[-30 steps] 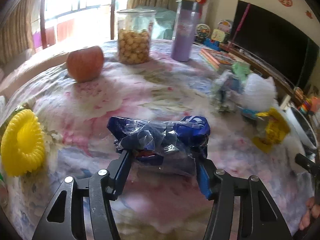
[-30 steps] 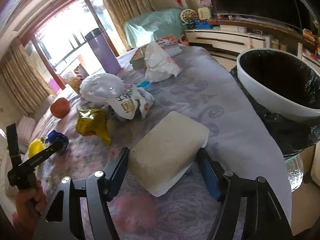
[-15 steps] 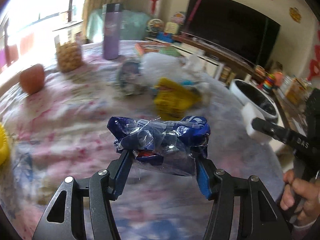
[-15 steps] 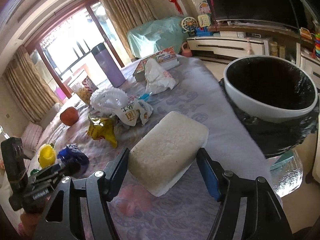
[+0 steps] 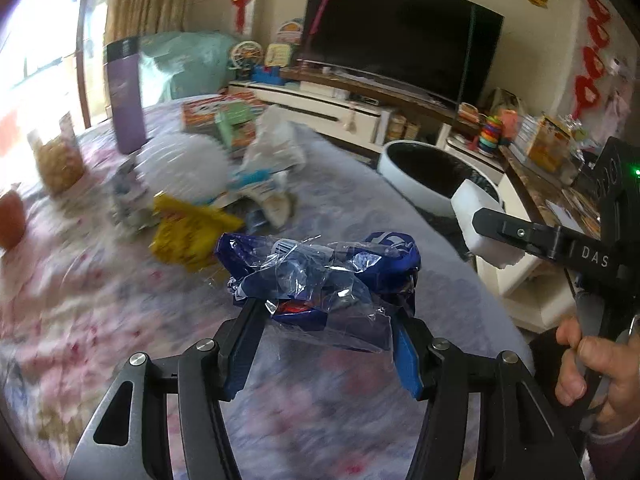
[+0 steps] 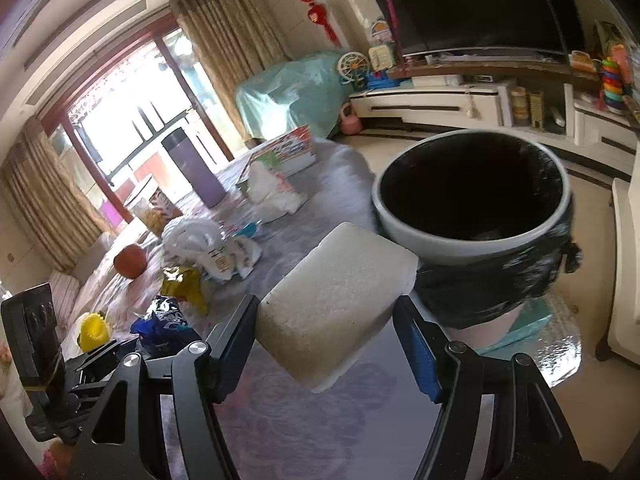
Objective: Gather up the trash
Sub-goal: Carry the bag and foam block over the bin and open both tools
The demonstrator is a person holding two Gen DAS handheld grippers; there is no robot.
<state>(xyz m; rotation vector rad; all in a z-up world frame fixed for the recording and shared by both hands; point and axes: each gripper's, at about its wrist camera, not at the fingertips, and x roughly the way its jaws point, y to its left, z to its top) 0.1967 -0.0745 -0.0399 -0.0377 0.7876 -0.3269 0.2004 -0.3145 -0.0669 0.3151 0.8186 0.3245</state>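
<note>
My left gripper (image 5: 326,312) is shut on a crumpled blue and clear plastic wrapper (image 5: 320,272), held above the floral tablecloth. My right gripper (image 6: 326,316) is shut on a white foam block (image 6: 336,300), lifted near the table's edge beside the white trash bin with a black liner (image 6: 472,200). The bin (image 5: 432,172) and the foam block (image 5: 480,224) also show in the left wrist view, at the right. More trash lies on the table: a yellow wrapper (image 5: 188,228), white crumpled bags (image 5: 184,168) and a white plastic bag (image 6: 272,192).
A purple bottle (image 5: 126,92), a jar of snacks (image 5: 58,156), an apple (image 6: 130,260), books (image 6: 288,152) and a yellow ring (image 6: 94,326) are on the table. A TV (image 5: 400,36) and a low cabinet stand behind the bin.
Both grippers have swung toward the bin with their loads. The foam block is higher and closer to the bin's rim. The left gripper's view has turned from the apple side toward the TV.
</note>
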